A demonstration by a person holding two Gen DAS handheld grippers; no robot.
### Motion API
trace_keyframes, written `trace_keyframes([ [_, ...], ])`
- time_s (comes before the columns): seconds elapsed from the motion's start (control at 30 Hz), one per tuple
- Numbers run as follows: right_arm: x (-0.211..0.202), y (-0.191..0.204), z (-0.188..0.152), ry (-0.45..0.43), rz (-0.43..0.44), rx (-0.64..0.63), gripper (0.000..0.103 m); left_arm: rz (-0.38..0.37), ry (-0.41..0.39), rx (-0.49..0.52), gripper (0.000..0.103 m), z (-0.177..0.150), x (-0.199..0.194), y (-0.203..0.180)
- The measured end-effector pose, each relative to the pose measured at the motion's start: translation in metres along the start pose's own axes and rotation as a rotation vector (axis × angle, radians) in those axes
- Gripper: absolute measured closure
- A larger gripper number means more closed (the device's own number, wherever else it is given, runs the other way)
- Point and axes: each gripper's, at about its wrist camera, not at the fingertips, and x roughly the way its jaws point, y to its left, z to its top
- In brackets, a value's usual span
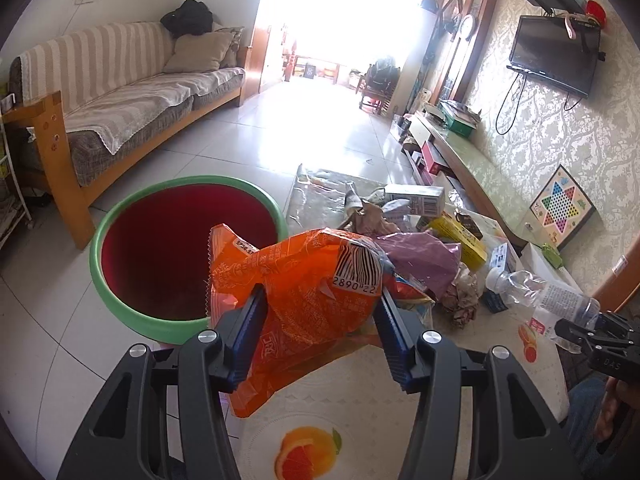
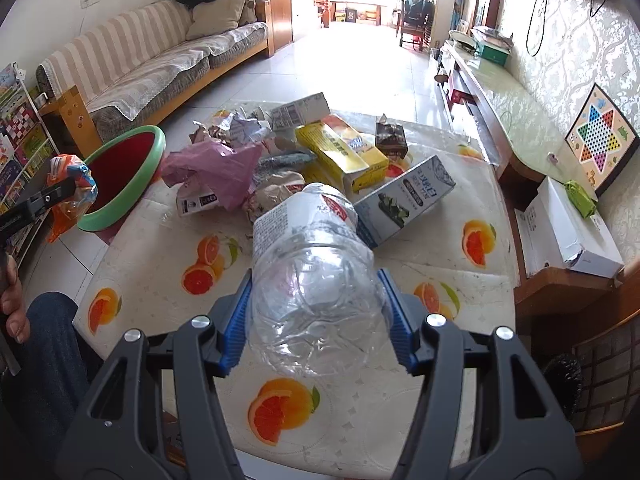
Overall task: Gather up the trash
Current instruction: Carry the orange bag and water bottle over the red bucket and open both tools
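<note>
My left gripper (image 1: 320, 292) is shut on a crumpled orange snack wrapper (image 1: 296, 300) with a barcode, held in the air at the table's left edge beside the bin. The bin (image 1: 120, 300) is round with a green rim and a dark red inside, standing on the floor to the left. My right gripper (image 2: 314, 280) is shut on a clear crushed plastic bottle (image 2: 312, 280), lifted above the table. In the right wrist view the left gripper (image 2: 52, 196) with the wrapper (image 2: 66, 200) shows at the far left, near the bin (image 2: 132, 176).
A table with an orange-slice cloth (image 2: 168, 248) carries a trash heap: a pink plastic bag (image 2: 216, 168), yellow boxes (image 2: 340, 148), a grey carton (image 2: 408, 196) and crumpled paper (image 2: 276, 188). A sofa (image 1: 120, 92) stands left, a low cabinet (image 1: 480, 164) right. A person's knee (image 2: 48, 340) is at lower left.
</note>
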Motion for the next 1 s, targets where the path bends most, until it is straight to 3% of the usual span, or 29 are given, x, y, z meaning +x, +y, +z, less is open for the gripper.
trace_keyframes([
  [0.2, -0.011, 0.011, 0.019, -0.041, 0.024, -0.018, 0.046, 0.055, -0.043, -0.006, 0.052, 0.034, 0.006, 0.030],
  [0.4, -0.011, 0.030, 0.039, -0.077, 0.057, -0.023, 0.046, 0.123, -0.032, -0.022, 0.049, 0.067, 0.030, 0.068],
  [0.47, -0.012, 0.040, 0.048, -0.093, 0.069, -0.037, 0.046, 0.144, -0.010, -0.031, 0.042, 0.073, 0.043, 0.079],
  [0.53, -0.012, 0.052, 0.058, -0.105, 0.087, -0.057, 0.046, 0.160, -0.003, -0.037, 0.022, 0.075, 0.052, 0.087],
  [0.6, -0.010, 0.065, 0.070, -0.117, 0.106, -0.077, 0.046, 0.179, -0.001, -0.038, 0.010, 0.075, 0.058, 0.092],
  [0.63, -0.009, 0.073, 0.076, -0.125, 0.115, -0.090, 0.046, 0.176, -0.004, -0.043, 0.008, 0.073, 0.058, 0.093],
  [0.83, 0.005, 0.125, 0.109, -0.156, 0.215, -0.169, 0.046, 0.190, -0.040, -0.060, 0.008, 0.063, 0.038, 0.106],
  [1.0, 0.041, 0.182, 0.122, -0.131, 0.306, -0.239, 0.046, 0.214, -0.077, -0.116, 0.008, 0.056, 0.007, 0.130],
])
